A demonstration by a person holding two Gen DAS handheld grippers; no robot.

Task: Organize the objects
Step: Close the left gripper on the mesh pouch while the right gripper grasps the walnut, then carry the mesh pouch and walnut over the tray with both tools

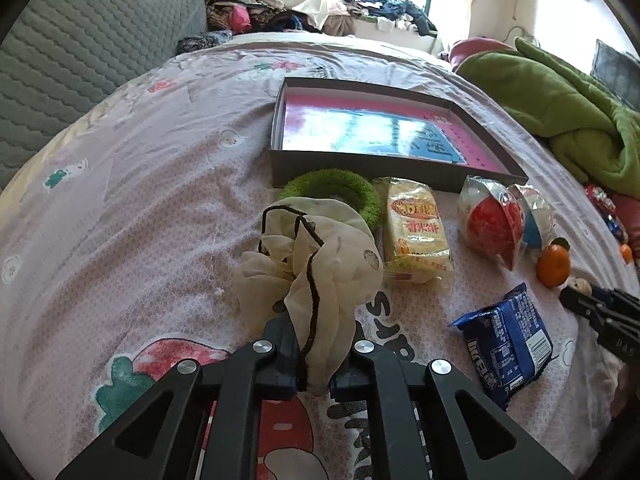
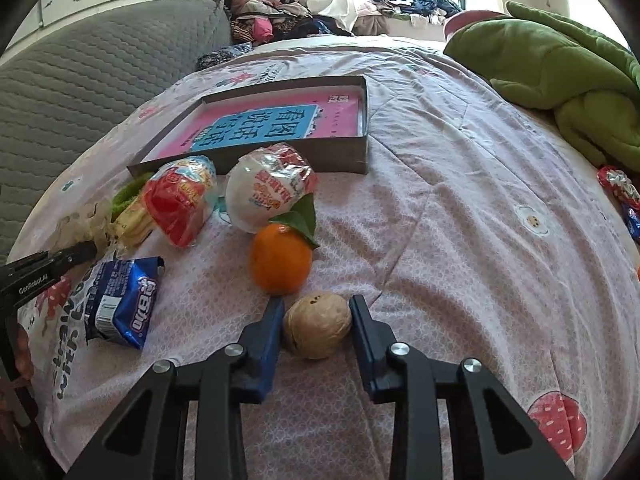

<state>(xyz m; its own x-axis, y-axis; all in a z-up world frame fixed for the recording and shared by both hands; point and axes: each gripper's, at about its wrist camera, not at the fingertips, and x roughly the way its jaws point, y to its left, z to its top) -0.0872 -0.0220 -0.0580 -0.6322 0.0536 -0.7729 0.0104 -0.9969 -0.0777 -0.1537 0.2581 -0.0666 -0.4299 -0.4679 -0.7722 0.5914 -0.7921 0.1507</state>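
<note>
Open bedspread (image 2: pixel 460 208) lies clear to the right of the shallow box (image 2: pixel 352 160), an easy way in. On its near side, the tangerine (image 2: pixel 281 261), two wrapped balls (image 2: pixel 268 188) and rice cracker pack (image 1: pixel 416 232) crowd the approach, with the green ring (image 1: pixel 332 192) touching the box wall

The left gripper (image 1: pixel 314 354) points steeply down toward the bed, its blue fingers (image 1: pixel 280 344) drawn close together and pinching a thin cream fabric pouch (image 1: pixel 316 276) between them. The right gripper (image 2: pixel 316 330) tilts down at much the same slant, its fingers (image 2: pixel 262 344) pressed against either side of a walnut (image 2: pixel 318 324). Each gripper's black tip shows at the near edge of the other's view, left beside right.
</note>
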